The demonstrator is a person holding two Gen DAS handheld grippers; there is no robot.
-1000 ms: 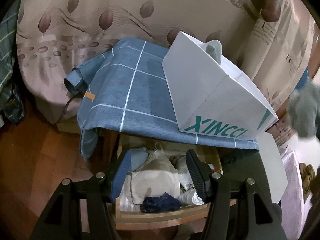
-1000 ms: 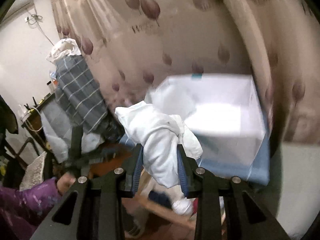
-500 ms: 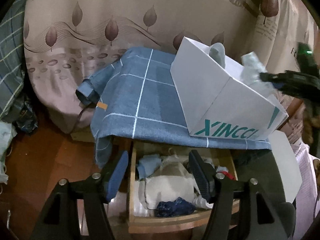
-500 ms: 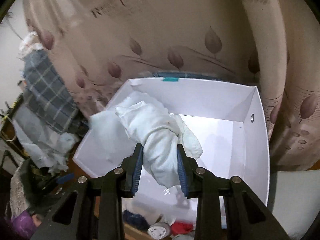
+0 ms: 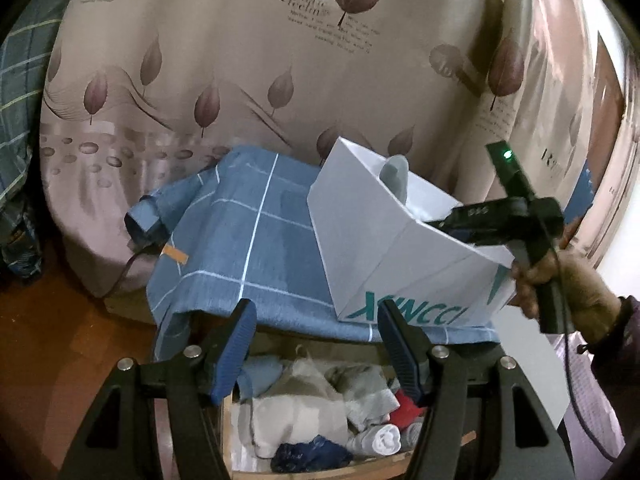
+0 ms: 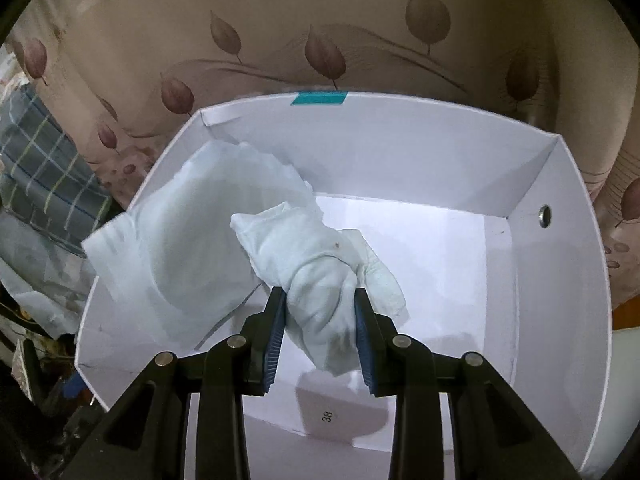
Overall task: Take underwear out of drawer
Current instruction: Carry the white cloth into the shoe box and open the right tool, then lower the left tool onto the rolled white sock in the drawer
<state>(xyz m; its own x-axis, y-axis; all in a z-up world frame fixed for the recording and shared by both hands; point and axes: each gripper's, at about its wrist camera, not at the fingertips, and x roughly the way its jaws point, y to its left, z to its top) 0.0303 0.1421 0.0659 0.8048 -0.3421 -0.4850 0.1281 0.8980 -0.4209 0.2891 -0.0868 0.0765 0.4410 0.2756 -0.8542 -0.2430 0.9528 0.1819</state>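
Note:
My right gripper (image 6: pixel 320 296) is shut on a bunched white underwear garment (image 6: pixel 316 264) and holds it low inside the white box (image 6: pixel 440 152). A second white garment (image 6: pixel 180 232) is draped over the box's left wall. In the left wrist view, a hand (image 5: pixel 560 280) holds that gripper over the box (image 5: pixel 360 240). My left gripper (image 5: pixel 314 320) hangs open above the open wooden drawer (image 5: pixel 229 432), with nothing between its fingers. The drawer holds a beige garment (image 5: pixel 296 408), a dark blue piece (image 5: pixel 312 456), a rolled white sock (image 5: pixel 380 438) and a red item (image 5: pixel 406 404).
A blue checked cloth (image 5: pixel 248 240) covers the cabinet top under the box. A leaf-patterned curtain (image 5: pixel 240 80) hangs behind. Brown wooden floor (image 5: pixel 60 340) lies to the left. A dark cable (image 5: pixel 132 264) trails off the cloth's left edge.
My right gripper has swung over and come down into the white box with the white garment in it. The left view has tilted upward, and its fingers stand a little wider apart.

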